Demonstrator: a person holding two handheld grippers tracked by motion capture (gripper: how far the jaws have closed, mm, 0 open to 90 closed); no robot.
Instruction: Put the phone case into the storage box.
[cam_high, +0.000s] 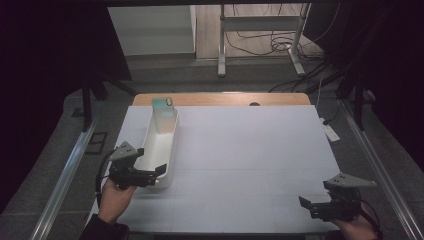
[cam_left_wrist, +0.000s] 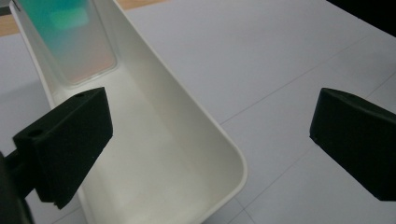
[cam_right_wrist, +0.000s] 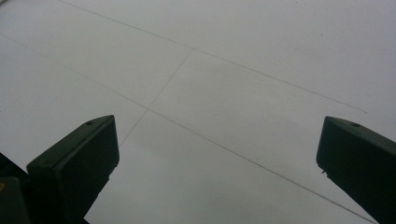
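Now the left gripper (cam_left_wrist: 210, 144) has its jaws spread wide, straddling the near end wall of the white tray (cam_left_wrist: 187, 140), one jaw over the inside, the other over the mat (cam_left_wrist: 280, 56). Nothing gripped. Up at the tray's far end, a phone (cam_high: 164, 114) with a teal-to-pink back leans tilted against the end wall. Over at the near right corner, the right gripper (cam_right_wrist: 217, 168) hovers over bare mat, jaws wide apart too.

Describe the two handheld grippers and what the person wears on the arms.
Both the left gripper and right gripper are black, with two blocky wedge-shaped jaws and a grey three-cornered plate on top. A black cable trails from each. A dark sleeve covers the left forearm.
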